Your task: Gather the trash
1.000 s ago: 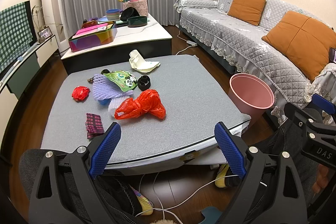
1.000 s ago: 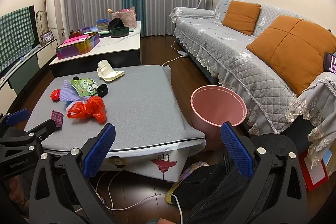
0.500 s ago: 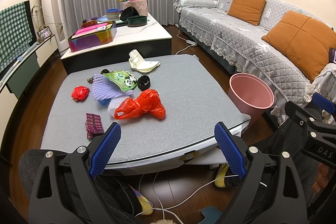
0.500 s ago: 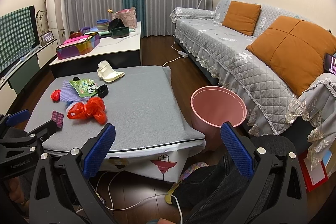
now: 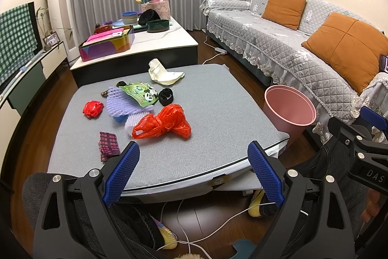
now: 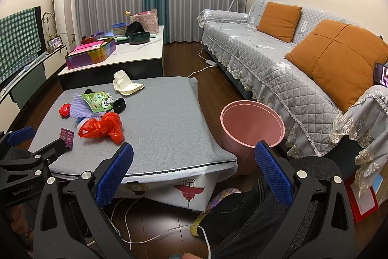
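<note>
Trash lies on the grey-topped low table [image 5: 218, 94]: a red plastic bag [image 5: 162, 123], a small red wad [image 5: 92, 108], a purple foam net [image 5: 121, 101], a green panda snack packet [image 5: 140, 94], a black ring [image 5: 166, 96], a cream carton [image 5: 162, 74] and a maroon patterned packet [image 5: 109, 146]. A pink bin [image 5: 289, 111] stands on the floor right of the table. My left gripper [image 5: 192, 171] is open and empty above the table's near edge. My right gripper [image 6: 192, 174] is open and empty near the table's front right corner, with the bin [image 6: 252, 124] just ahead.
A grey sofa [image 6: 278, 52] with orange cushions runs along the right. A white coffee table [image 5: 145, 40] with boxes and bowls stands behind the low table. White cables [image 5: 194, 229] and slippers lie on the dark wood floor below. A TV stand is at left.
</note>
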`<state>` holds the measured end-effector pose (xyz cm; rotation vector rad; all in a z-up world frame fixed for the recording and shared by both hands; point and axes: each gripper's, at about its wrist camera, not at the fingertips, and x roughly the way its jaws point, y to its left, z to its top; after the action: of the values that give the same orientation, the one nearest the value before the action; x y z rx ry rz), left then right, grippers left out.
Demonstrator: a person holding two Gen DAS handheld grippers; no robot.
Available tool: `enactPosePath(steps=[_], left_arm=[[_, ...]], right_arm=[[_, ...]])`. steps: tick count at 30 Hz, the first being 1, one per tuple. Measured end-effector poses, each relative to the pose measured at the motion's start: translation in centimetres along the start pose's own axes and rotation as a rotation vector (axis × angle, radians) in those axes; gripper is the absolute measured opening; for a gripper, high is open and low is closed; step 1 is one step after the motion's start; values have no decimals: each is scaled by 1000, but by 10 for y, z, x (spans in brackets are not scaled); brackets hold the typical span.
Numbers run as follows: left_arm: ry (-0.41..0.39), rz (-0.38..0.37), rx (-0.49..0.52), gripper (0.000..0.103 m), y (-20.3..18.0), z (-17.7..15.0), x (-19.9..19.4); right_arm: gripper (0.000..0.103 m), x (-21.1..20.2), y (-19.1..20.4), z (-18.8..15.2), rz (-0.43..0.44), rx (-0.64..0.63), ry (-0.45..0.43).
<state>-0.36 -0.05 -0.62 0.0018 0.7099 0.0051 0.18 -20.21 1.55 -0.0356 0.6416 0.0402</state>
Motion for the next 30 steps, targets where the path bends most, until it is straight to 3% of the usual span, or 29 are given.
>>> enactPosePath(steps=[14,18,23,27,30], left_arm=[[73,-4,-32,88,17,2,21],[59,121,-24,88,47,10,29],[104,228,-185,88,123,17,46],[232,217,-358,88,177,4,83],[309,212,-396,88,193,-6,108]], right_arm=[[98,22,16,6,27,-49,33],[98,53,28,19,96,-70,62],[98,113,71,29,235,-181,140],[98,166,107,32,311,-217,224],[98,201,133,33,335,-240,252]])
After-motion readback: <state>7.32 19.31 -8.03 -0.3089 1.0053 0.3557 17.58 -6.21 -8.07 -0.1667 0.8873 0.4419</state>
